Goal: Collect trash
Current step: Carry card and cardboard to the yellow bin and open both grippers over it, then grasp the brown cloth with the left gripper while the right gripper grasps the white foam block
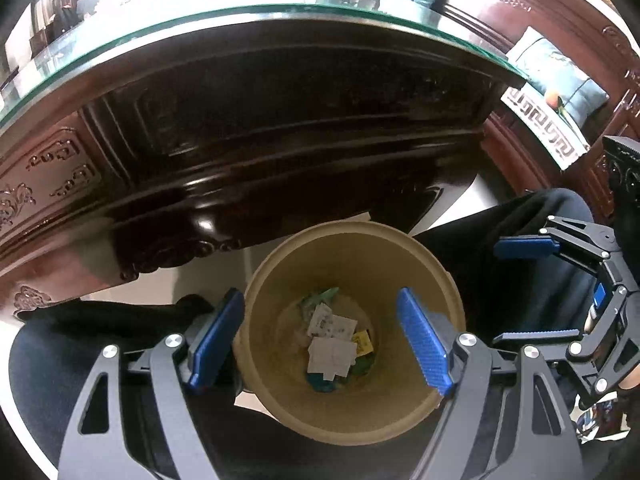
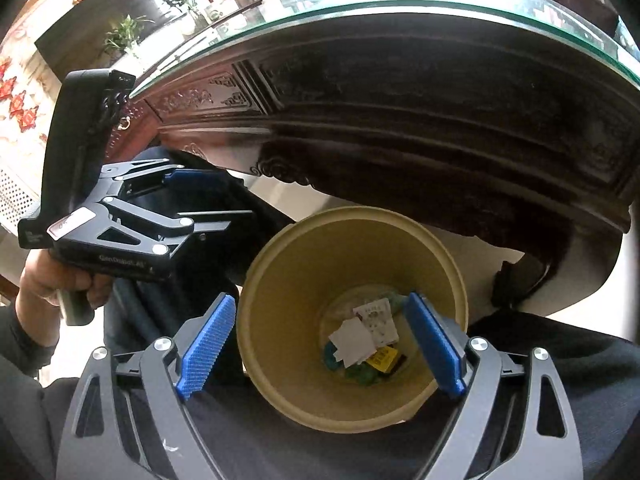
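Beige bin (image 1: pixel 352 412) (scraps (image 1: pixel 332 344) inside), both grippers wide, empty.

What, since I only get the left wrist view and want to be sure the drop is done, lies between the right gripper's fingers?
Observer: Nothing. From its own camera the right gripper is open and empty, above the mouth of the bin.
Operator: Anything stuck to its pads?
Observer: No, the blue pads are bare. The paper scraps lie at the bottom of the bin.
Operator: What holds my left gripper?
Observer: A hand wraps its handle, left of the bin. The left gripper is open, with nothing in it.
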Available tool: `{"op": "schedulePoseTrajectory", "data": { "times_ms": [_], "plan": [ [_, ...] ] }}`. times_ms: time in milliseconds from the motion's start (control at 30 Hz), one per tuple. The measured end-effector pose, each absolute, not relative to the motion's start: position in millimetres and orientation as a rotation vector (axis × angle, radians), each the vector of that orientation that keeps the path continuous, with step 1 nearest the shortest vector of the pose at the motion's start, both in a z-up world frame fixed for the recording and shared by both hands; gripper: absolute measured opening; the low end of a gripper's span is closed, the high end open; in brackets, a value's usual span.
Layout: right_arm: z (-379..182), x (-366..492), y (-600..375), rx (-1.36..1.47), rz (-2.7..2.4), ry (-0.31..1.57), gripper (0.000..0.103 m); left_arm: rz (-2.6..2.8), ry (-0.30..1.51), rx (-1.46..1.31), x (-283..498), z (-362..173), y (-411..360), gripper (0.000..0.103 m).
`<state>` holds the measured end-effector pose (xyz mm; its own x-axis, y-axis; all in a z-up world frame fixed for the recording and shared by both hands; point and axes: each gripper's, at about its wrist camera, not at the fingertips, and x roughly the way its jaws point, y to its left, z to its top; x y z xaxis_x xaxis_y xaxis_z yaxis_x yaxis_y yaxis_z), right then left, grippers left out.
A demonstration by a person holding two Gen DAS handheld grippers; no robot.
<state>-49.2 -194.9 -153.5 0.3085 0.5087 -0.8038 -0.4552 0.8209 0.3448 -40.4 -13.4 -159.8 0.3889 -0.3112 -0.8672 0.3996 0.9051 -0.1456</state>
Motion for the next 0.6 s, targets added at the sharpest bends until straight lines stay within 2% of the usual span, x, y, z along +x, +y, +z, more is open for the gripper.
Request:
{"op": "schedulePoseTrajectory", "data": {
  "times_ms": [200,433,533,600],
  "plan": [
    [-136.2,-48.3,-204.2,0.144,0.706,0.965,0.088,-0.452,1.034,0.093,-35.2,-142.0,-12.7,0.078],
    [-98.2,-45.9,-208.5,0.084,0.658,0.759,0.094,-0.420,0.932,0.092,-11.6,-101.6,-5.4,0.080],
    [-84.4,-37.4,-207.1,0.053,0.592,0.697,0.094,-0.407,0.874,0.093,3.0,-78.2,-3.9,0.083],
    [-71.9,-31.8,-205.3,0.018,0.573,0.630,0.094,-0.399,0.822,0.090,15.5,-58.3,-2.7,0.089]
  ]
}}
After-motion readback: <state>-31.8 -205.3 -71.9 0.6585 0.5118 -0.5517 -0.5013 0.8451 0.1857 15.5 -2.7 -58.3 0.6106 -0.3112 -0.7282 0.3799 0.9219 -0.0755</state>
